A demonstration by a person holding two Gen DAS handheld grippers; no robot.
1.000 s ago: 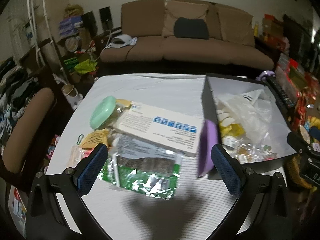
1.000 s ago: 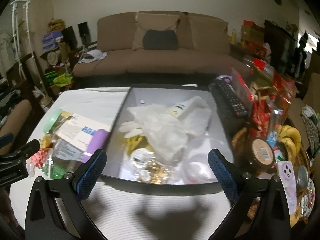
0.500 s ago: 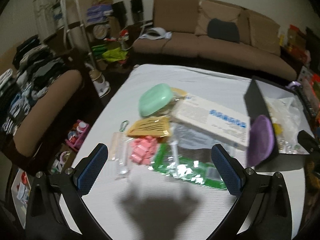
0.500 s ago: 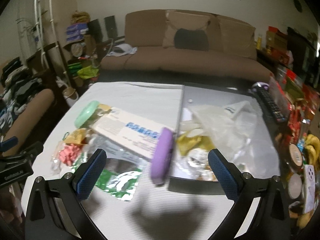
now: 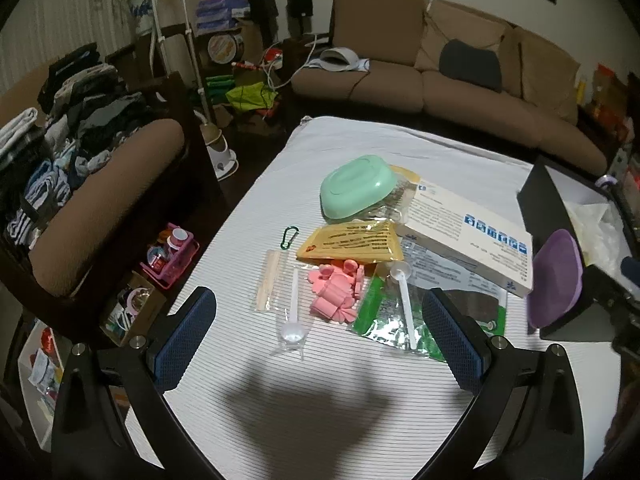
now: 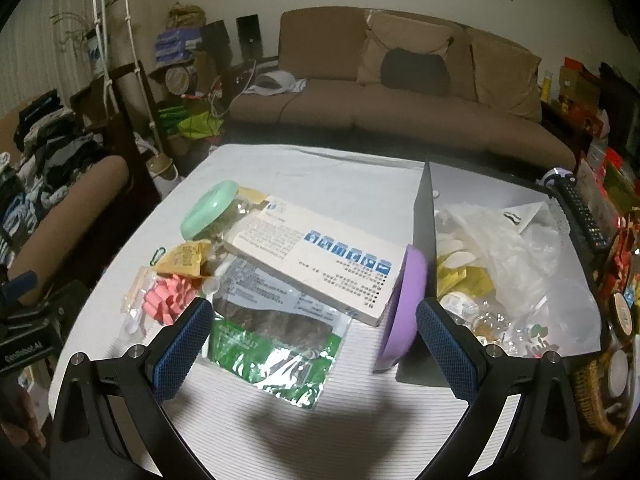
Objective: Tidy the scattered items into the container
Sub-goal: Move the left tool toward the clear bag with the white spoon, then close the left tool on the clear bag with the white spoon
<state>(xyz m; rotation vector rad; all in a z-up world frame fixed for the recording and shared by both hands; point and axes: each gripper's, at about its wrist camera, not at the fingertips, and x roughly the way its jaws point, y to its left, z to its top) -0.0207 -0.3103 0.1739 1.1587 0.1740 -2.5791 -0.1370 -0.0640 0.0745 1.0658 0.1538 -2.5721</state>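
Note:
Scattered items lie on the white table: a mint green case (image 5: 358,190), a yellow packet (image 5: 350,244), pink pieces (image 5: 336,294), a white scoop (image 5: 291,322), a white flat box (image 5: 466,236), a green foil packet (image 5: 396,316) and a purple dish (image 5: 554,278) leaning on the black container (image 5: 538,200). My left gripper (image 5: 320,340) is open above the scoop and pink pieces. My right gripper (image 6: 312,346) is open above the green foil packet (image 6: 276,350), with the purple dish (image 6: 404,304) at its right finger. The container (image 6: 424,240) holds plastic bags and small items.
A brown sofa (image 6: 384,96) stands behind the table. A chair piled with clothes (image 5: 80,152) is at the left. Boxes of clutter sit on the floor at the left (image 5: 168,256). A remote (image 6: 580,216) and snacks lie right of the container.
Both grippers have swung left, away from the container. The left now views the scattered pile and the right views the foil packet and purple dish. Nothing has been picked up.

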